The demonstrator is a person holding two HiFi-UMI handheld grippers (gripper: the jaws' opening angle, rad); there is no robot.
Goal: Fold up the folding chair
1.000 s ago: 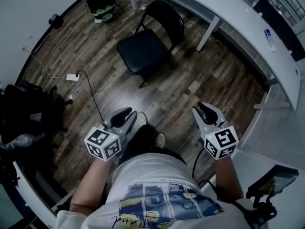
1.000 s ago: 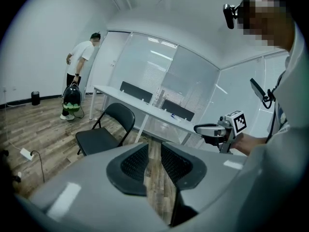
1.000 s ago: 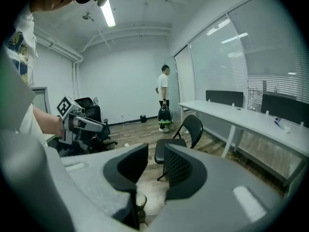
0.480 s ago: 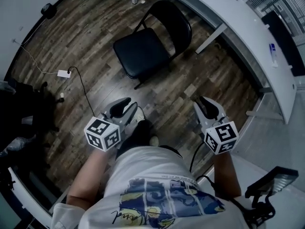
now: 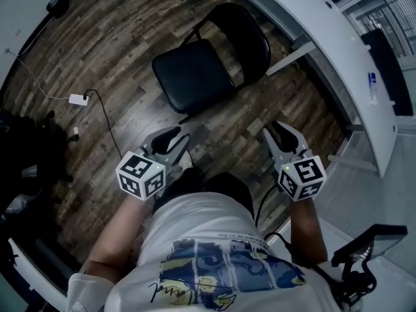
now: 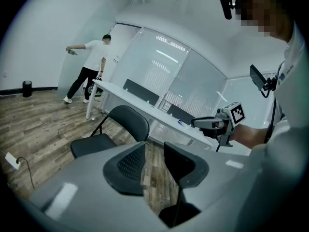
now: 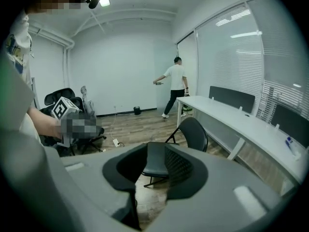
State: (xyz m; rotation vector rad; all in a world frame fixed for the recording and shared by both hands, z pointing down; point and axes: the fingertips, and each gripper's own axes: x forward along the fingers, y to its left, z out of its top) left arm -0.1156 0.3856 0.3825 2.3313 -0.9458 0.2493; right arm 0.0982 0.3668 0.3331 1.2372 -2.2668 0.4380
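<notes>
The black folding chair [image 5: 201, 64] stands unfolded on the wood floor, its seat toward me and its back toward the desk. It also appears in the left gripper view [image 6: 113, 129] and, past the jaws, in the right gripper view [image 7: 186, 137]. My left gripper [image 5: 170, 142] hangs short of the chair's near left side; its jaws are opening, with nothing between them [image 6: 154, 161]. My right gripper [image 5: 281, 138] is level with it on the right, open and empty [image 7: 155, 166], also clear of the chair.
A long white desk [image 5: 338, 51] curves behind and to the right of the chair. A power strip with cable [image 5: 78, 99] lies on the floor at left, near a black office chair [image 5: 26, 155]. Another person [image 7: 175, 83] stands at the far end of the desk.
Both grippers and my view have advanced toward the chair, which now sits larger and closer in the head view. Neither gripper has touched anything.
</notes>
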